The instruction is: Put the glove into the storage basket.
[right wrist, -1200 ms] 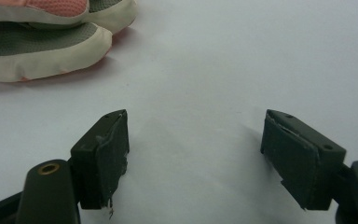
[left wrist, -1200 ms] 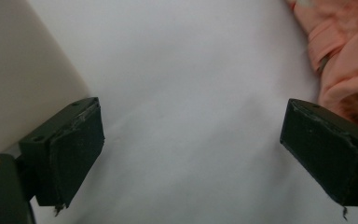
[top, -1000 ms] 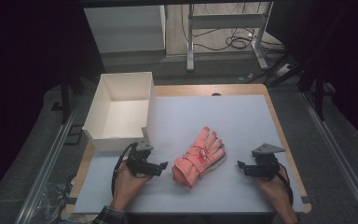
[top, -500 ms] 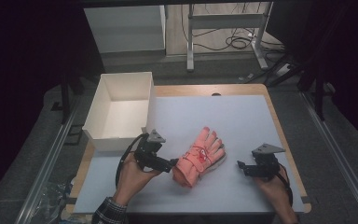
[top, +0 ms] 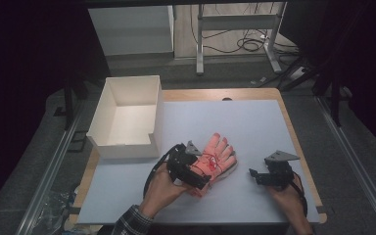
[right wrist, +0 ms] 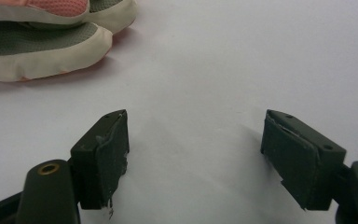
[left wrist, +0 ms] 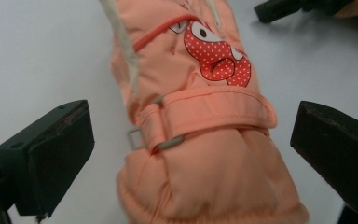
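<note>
Two tongs at work over one glove [top: 215, 159], on a pale mat [top: 254, 127] covering the counter [top: 289, 105]. Glove: orange-pink, lies near mat centre, fingers pointing away from person & slightly right, cuff toward person. Left tongs [top: 200, 178] at the cuff end, over the glove; jaws wide apart, have just been opening. Left gripper view: glove [left wrist: 200, 140] sits between the two pads, w/ clear gaps of mat both sides, so pads [left wrist: 60, 154] not pressing on it; nothing clamped. Same view shows wrist strap [left wrist: 205, 112] w/ metal buckle across the glove, red polka-dot cartoon patch [left wrist: 216, 58] above strap, pale cord along one edge. Right tongs [top: 252, 175] to the right of glove, apart from it, low over mat, tips pointing left toward glove's finger end. Right gripper view: jaws apart, bare mat between them, nothing held; glove fingertips [right wrist: 46, 42] top left, grey mesh palm side w/ cream edging, well ahead of the pads [right wrist: 107, 154]. Right tongs' tip also visible top right in left gripper view, beyond the glove. White open box [top: 127, 117] at mat's left edge, behind left hand [top: 164, 188], apart from glove; inside looks bare. Person's right hand [top: 286, 196] grips right tongs near mat's front right corner; checked sleeve [top: 129, 225] at left wrist.
</note>
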Demonstrator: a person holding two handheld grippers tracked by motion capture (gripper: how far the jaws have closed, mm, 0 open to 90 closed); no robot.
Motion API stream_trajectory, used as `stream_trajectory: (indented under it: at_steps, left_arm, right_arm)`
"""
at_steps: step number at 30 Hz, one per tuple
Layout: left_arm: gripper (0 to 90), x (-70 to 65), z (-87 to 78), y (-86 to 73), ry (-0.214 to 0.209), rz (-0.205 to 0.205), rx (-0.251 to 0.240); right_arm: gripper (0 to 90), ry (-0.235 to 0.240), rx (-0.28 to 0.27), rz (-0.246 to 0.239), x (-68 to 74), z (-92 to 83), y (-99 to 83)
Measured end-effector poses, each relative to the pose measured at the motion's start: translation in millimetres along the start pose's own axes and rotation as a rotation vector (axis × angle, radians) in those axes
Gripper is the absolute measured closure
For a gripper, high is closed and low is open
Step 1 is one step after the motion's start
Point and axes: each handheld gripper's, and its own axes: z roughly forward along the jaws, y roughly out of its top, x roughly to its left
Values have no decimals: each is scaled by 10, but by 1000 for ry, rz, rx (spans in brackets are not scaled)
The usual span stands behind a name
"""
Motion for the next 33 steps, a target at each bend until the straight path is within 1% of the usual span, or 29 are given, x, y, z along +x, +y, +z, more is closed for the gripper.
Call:
stream_trajectory:
  at_steps: [3, 5, 7, 8, 10, 11, 14, 18, 19, 20, 21, 22, 24, 26, 27, 30, 32, 33]
  left_arm:
    - [0, -38, 110, 4, 26, 12, 22]
    - [0, -43, 185, -8, 24, 12, 34]
    - [0, -50, 255, -28, 33, 11, 55]
    - [0, -45, 295, -43, 28, 10, 64]
    - [0, -27, 368, -78, 1, -5, 77]
    - [0, -22, 404, -98, -4, -7, 86]
    - [0, -24, 476, -140, 3, -5, 109]
    - [0, -18, 561, -204, 4, -25, 128]
    - [10, -17, 578, -217, -6, -29, 131]
    - [31, -19, 591, -226, -19, -29, 134]
    - [54, -29, 610, -237, -22, -24, 141]
    - [65, -45, 619, -244, -7, -16, 147]
    - [99, -71, 616, -235, 6, -8, 162]
    - [133, -103, 615, -207, 28, 8, 190]
    - [159, -112, 605, -188, 30, 13, 200]
    - [287, -106, 565, -168, 22, 35, 208]
    - [337, -81, 545, -173, 7, 30, 195]
    - [356, -46, 526, -187, -14, 18, 177]
  right_arm:
    - [237, -1, 0, 0, 1, 0, 0]
    - [237, -1, 0, -1, 1, 0, 0]
    - [236, -1, 0, -1, 1, 0, -1]
    - [236, -1, 0, -2, 1, 0, -1]
    - [237, -1, 0, -2, 1, -1, -1]
    - [236, -2, -1, -3, 2, -1, -1]
    - [236, -2, -2, -2, 2, 1, -1]
    - [236, -2, -2, -2, 3, 1, -2]
    - [236, -2, -1, -3, 3, -1, -1]
    - [236, -2, 0, -3, 3, -1, -1]
    - [236, -2, 0, -3, 3, -1, -2]
    - [236, -2, 0, -3, 2, -1, -2]
    - [236, -2, 0, -3, 3, -1, -2]
    - [236, -3, 0, -4, 2, -1, -2]
    - [237, -3, 0, -4, 2, -1, -2]
    - [236, -3, 0, -5, 3, -1, -3]
    - [236, -3, -1, -5, 3, -1, -3]
    - [236, -4, -1, -5, 3, -1, -3]
